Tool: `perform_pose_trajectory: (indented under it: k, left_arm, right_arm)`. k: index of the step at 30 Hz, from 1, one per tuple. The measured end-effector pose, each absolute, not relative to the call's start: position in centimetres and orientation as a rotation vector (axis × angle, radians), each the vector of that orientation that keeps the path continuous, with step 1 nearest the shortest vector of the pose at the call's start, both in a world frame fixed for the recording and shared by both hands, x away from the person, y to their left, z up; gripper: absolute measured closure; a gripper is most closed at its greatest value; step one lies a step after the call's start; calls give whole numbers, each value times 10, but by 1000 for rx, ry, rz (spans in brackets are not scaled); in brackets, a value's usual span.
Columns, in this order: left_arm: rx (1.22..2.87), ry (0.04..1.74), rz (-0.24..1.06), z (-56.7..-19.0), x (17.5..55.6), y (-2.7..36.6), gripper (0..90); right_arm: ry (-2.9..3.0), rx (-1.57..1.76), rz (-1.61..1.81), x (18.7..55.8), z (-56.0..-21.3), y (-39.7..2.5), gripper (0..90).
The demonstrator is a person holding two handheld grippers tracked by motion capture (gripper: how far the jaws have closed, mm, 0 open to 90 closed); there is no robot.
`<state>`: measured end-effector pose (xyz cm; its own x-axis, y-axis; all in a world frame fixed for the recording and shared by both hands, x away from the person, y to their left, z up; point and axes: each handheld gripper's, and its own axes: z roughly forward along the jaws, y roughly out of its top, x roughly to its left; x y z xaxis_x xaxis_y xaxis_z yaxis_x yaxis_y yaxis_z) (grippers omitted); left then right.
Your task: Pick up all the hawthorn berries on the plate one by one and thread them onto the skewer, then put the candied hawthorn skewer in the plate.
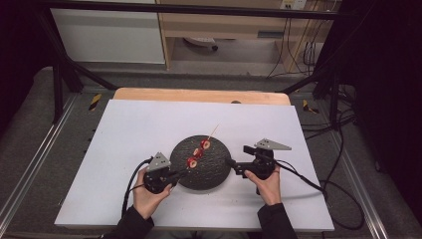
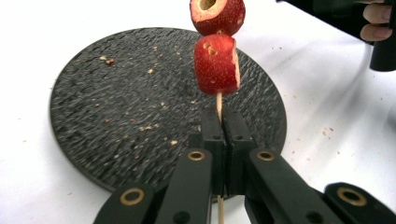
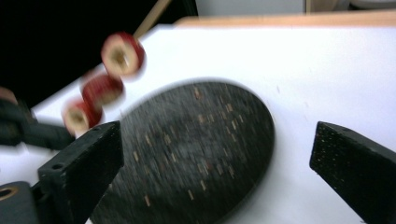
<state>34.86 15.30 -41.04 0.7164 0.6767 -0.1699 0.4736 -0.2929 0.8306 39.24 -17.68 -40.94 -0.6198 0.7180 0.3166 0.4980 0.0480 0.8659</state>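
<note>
Three red fruit pieces [image 1: 198, 153] sit threaded on a thin wooden skewer [image 2: 218, 105], which the left gripper [image 2: 223, 122] holds by its lower end, fingers clenched tight on the stick. The skewer hangs above the round black plate [image 1: 219, 172] on the white tabletop [image 1: 124, 124], its long axis slanting up and away from the left hand toward the far right. The right gripper [image 1: 230, 162] waits at the plate's right edge, fingers [image 3: 84, 163] spread wide and empty. From that gripper the fruit lies to the left and slightly higher, so it looks the likelier one to close on a piece.

white table [image 1: 124, 129], grey floor [image 1: 30, 124], wooden shelf [image 1: 224, 25]
</note>
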Motion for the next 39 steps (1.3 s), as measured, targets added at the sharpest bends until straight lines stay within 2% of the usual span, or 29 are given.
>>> perform_pose_trajectory:
  k: [15,27,39]
  left_arm:
    - [2031,855,271,-391,354,170,887]
    - [2104,867,260,-382,369,177,886]
    - [2162,886,245,-379,386,167,886]
  right_arm:
    - [2308,1168,1290,375,-439,-221,5]
    - [2314,1204,1260,361,-454,-252,6]
    - [2316,1203,1246,354,-456,-255,5]
